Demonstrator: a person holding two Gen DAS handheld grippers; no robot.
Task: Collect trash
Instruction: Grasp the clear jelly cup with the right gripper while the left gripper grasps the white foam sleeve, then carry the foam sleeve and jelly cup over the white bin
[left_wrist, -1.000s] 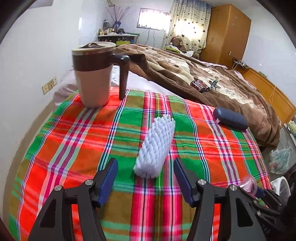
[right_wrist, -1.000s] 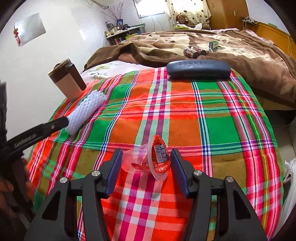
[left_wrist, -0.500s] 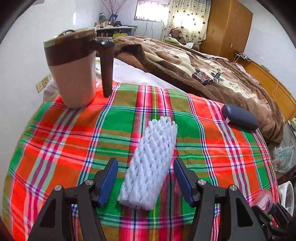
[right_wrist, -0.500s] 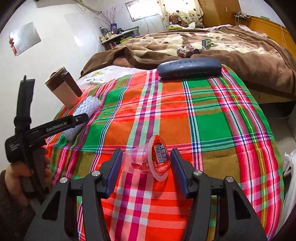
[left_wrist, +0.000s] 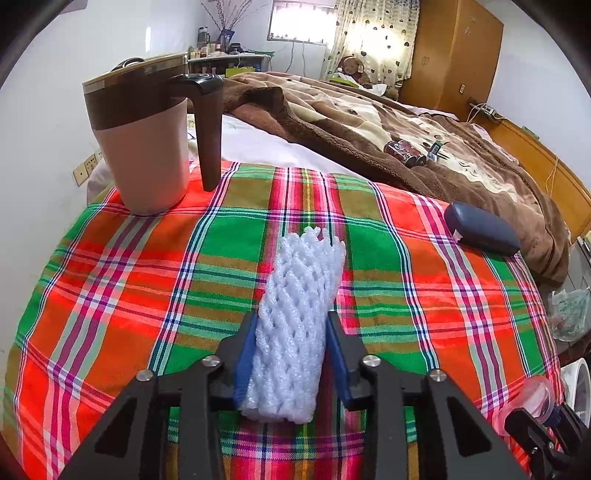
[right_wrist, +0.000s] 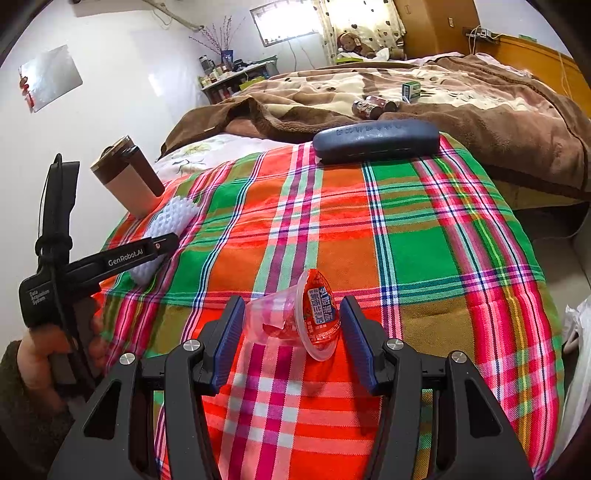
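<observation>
On plaid cloth (left_wrist: 110, 295): left tongs (left_wrist: 291, 354) clamped on foam net (left_wrist: 295, 314), right tongs (right_wrist: 291, 332) apart.

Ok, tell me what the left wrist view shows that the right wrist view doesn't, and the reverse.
Left wrist only: the left gripper from behind, its jaws just closed and pressing the white foam net, and a wall socket.

Right wrist only: the jelly cup lying loose between the right gripper's open jaws, and the hand holding the left gripper.

Both: the mug, glasses case, plaid cloth and foam net.
</observation>
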